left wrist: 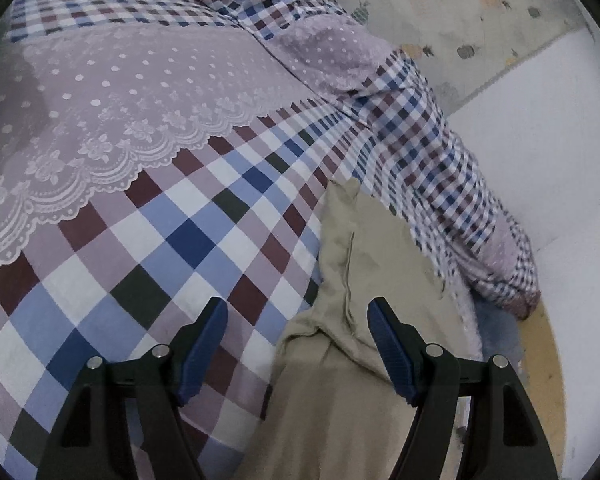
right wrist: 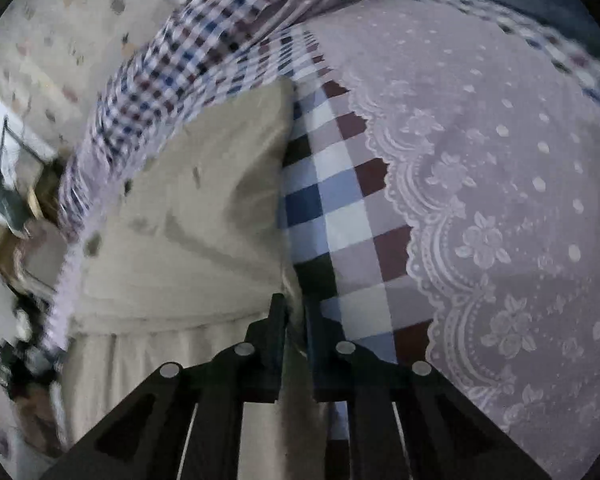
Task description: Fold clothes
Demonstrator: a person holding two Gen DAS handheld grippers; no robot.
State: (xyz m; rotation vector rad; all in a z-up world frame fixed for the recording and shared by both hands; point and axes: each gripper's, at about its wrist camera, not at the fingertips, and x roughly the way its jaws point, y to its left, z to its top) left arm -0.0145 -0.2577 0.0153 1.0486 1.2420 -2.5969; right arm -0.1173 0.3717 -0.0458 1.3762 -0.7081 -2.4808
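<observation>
A beige garment (left wrist: 340, 320) lies on a checked bedspread (left wrist: 172, 240) near the bed's right edge. My left gripper (left wrist: 298, 344) is open, its blue pads (left wrist: 392, 352) spread wide, with the garment's fabric running up between them. In the right wrist view the same beige garment (right wrist: 188, 240) lies spread at the left of the bedspread (right wrist: 332, 200). My right gripper (right wrist: 294, 320) is shut on the garment's edge, with a strip of beige cloth pinched between the dark fingers.
A lilac lace overlay (left wrist: 120, 100) covers the middle of the bed and also shows in the right wrist view (right wrist: 500, 200). A white surface (left wrist: 540, 160) and a patterned rug (left wrist: 460, 8) lie beyond the bed's edge. Blurred clutter (right wrist: 12, 220) sits at the left.
</observation>
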